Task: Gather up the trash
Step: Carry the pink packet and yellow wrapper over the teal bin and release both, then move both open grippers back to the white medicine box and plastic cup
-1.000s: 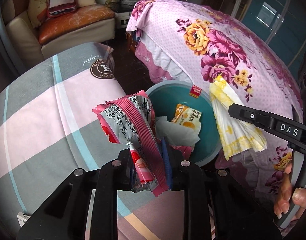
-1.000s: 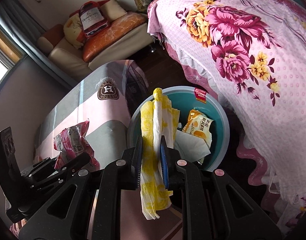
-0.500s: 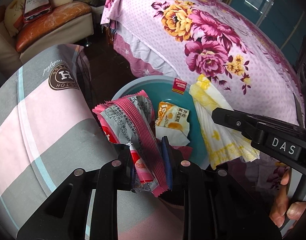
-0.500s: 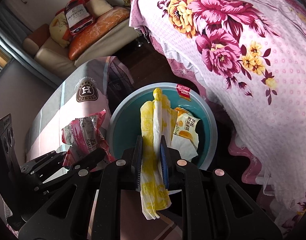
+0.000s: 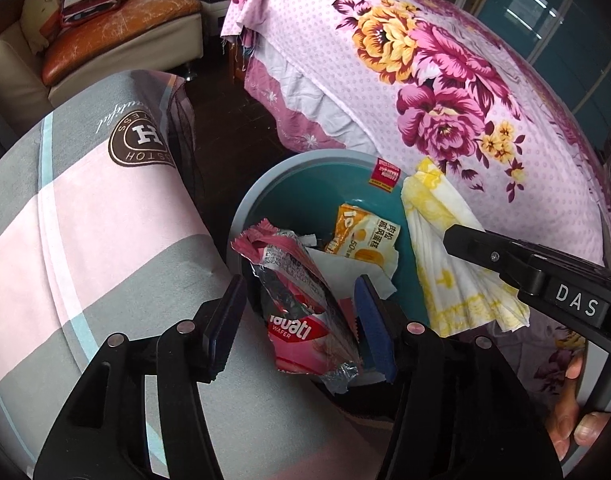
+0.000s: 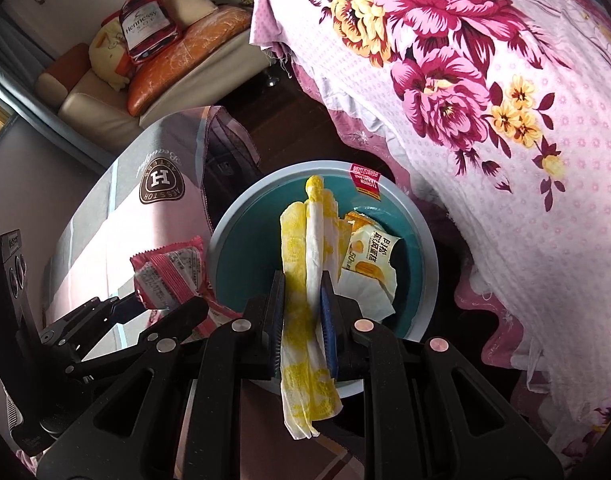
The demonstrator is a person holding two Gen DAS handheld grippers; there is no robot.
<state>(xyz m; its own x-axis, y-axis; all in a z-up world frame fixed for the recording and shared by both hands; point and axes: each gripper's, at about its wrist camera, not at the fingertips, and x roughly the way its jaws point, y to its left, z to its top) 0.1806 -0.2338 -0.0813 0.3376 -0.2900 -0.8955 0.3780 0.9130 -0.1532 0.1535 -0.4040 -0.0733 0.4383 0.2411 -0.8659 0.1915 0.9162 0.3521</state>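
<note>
A teal bin point(image 5: 265, 176) stands on the floor below both grippers; an orange snack packet point(image 5: 365, 236) and white paper point(image 5: 345, 272) lie in it. My left gripper point(image 5: 301, 288) hangs over the bin's near rim and its jaws are opening. The pink wafer wrapper point(image 5: 301, 308) sags loose between them, leaning toward the right blue pad. My right gripper point(image 6: 302, 280) is shut on a yellow-and-white napkin point(image 6: 305, 240), held upright above the bin point(image 6: 245, 208). In the right wrist view the left gripper point(image 6: 161, 304) and the wrapper point(image 6: 173, 272) show at the left.
A grey-and-pink striped cover point(image 5: 85, 220) rises close on the left of the bin. A pink floral bedspread point(image 5: 425, 80) hangs on the right. A sofa with cushions point(image 5: 105, 40) stands at the back. A person's fingers point(image 5: 569, 420) hold the right gripper's handle.
The left jaws have spread apart and the pink wrapper has slumped down between them. Both grippers have come lower over the bin. The right grip on the napkin is unchanged.
</note>
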